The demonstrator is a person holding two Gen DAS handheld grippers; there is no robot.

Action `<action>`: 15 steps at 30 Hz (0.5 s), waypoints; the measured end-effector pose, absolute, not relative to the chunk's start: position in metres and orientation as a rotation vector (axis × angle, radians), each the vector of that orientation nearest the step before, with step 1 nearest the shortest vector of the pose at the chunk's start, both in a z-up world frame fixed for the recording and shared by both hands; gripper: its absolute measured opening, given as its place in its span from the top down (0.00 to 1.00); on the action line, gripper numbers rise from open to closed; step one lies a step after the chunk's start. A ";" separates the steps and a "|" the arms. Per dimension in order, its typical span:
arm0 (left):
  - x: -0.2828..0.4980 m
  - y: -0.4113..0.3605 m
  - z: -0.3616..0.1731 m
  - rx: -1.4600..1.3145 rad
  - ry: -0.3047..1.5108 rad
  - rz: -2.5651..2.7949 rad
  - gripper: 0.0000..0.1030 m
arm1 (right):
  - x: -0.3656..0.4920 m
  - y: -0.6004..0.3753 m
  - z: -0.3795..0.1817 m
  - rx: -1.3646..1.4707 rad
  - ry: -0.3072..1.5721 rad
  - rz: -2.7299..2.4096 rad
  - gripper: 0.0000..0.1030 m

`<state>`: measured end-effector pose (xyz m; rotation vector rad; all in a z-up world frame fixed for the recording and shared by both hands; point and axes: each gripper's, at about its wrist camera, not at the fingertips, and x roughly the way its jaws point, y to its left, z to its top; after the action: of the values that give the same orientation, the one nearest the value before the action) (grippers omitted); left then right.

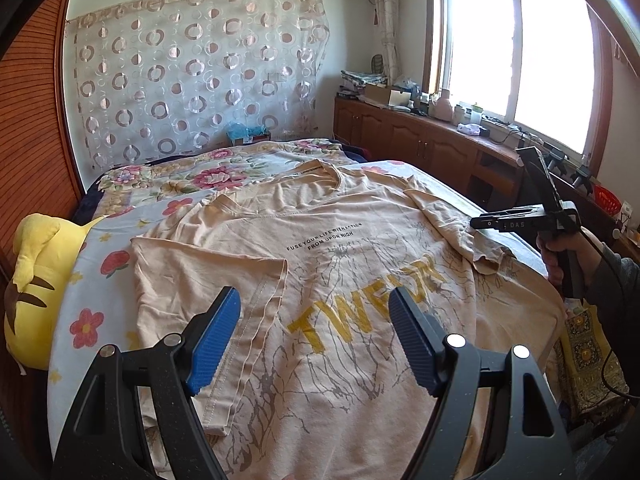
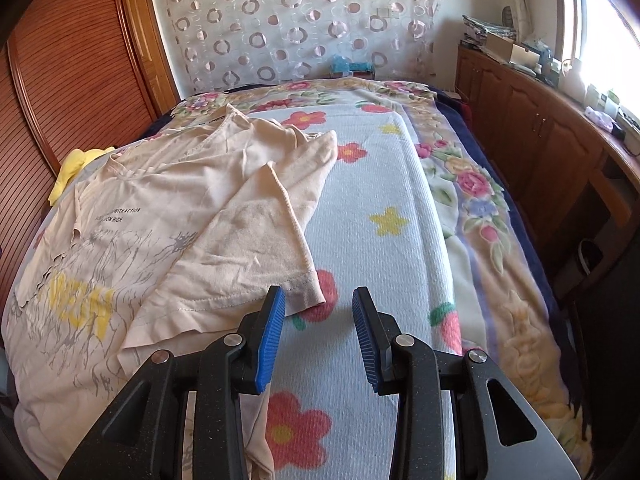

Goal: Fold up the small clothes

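Beige T-shirt [image 1: 320,264] lies print-up on the bed, on a pale floral towel [image 2: 372,216], collar pointing away toward the headboard end. Its left sleeve [image 1: 208,280] is already turned in over the chest; the right sleeve [image 2: 248,240] is flipped in too but sits bunched, its hem corner hanging off onto the towel just by the right gripper [image 2: 318,336].

Right gripper: fingers apart, nothing between them; sleeve hem just beside the left finger, no pads pressing it. Left gripper [image 1: 314,336]: fingers wide apart, hovering over the yellow lettering, holding nothing.

Step in hand, prob.: tidy the right-side fold. To do it well: pinch the sleeve hem w/ both layers, not just the top one; lift only a little, pull it flat toward the shirt's middle so the side edge runs straight collar to hem. Left gripper could pin the chest so the body doesn't drag. Match the left fold's width. Risk: towel gets pinched along w/ the cloth; yellow plush toy [image 1: 36,300] at the bed's edge is well clear.
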<state>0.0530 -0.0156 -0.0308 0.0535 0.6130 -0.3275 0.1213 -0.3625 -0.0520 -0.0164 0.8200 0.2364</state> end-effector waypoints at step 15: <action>0.051 -0.010 -0.037 0.038 0.619 -0.316 0.25 | 0.107 -0.336 -0.031 -0.083 0.735 0.320 0.98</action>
<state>0.0513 -0.0103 -0.0372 0.0377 0.6185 -0.3164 0.1071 -0.3357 -0.0306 -0.0828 0.7348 0.3200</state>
